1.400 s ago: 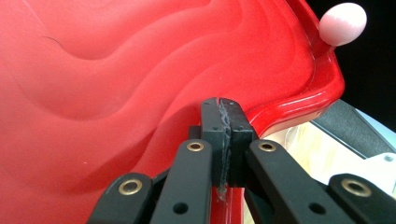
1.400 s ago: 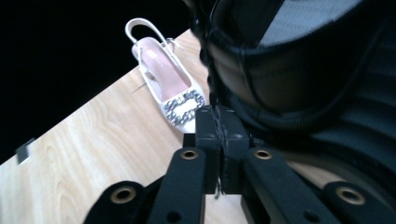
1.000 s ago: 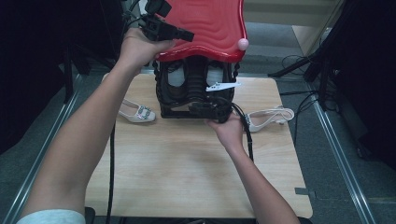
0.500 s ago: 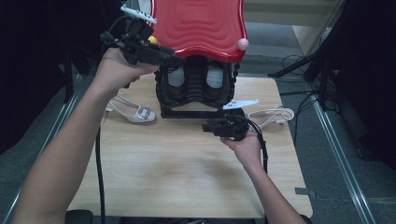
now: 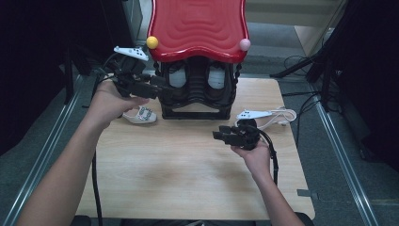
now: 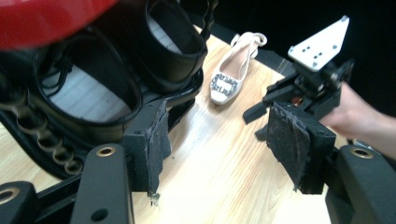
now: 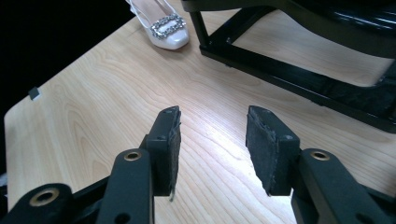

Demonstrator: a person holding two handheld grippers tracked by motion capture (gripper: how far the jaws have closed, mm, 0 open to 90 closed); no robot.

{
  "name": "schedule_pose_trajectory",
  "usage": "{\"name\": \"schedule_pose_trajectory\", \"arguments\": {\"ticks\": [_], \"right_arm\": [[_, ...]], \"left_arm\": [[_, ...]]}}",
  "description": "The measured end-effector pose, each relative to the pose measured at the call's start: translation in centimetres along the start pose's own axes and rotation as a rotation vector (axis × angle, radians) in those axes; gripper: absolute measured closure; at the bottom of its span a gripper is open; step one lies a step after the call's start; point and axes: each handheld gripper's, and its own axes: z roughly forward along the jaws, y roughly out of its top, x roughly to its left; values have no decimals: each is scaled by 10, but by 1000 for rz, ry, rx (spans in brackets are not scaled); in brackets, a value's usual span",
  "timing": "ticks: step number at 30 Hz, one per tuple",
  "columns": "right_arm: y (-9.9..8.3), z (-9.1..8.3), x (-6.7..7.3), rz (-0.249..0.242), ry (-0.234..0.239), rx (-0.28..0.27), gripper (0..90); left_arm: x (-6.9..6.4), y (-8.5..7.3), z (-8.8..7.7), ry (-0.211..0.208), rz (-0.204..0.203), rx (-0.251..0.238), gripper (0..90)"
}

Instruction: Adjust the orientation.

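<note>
Overhead: pale wood table point(image 5: 188, 179), dark room; left claw point(image 5: 157, 89), right claw point(image 5: 221, 136) opening, empty.

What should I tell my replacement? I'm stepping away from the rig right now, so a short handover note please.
Left gripper: open, nothing between its jaws, which have just been opening; it is beside the left side of the black rack.
Right gripper: open and empty too, jaws also just opening, over the bare table in front of the rack.
Things: the red-topped rack stands at the table's far edge. One white shoe lies left of it, the other white shoe right of it.
Done: both grippers are off the rack.
Left: probably the two shoes, neither yet gripped.
</note>
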Motion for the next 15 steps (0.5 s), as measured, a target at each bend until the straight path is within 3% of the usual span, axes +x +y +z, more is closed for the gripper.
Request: {"name": "schedule_pose_trajectory", "arguments": {"ticks": [10, 15], "right_arm": [[-8, -9, -5, -1, -32, -12, 534], [-7, -9, -9, 10, -49, -26, 525]], "left_arm": [[7, -45, 9, -11, -40, -13, 389], [10, -75, 18, -15, -56, 8, 523]]}}
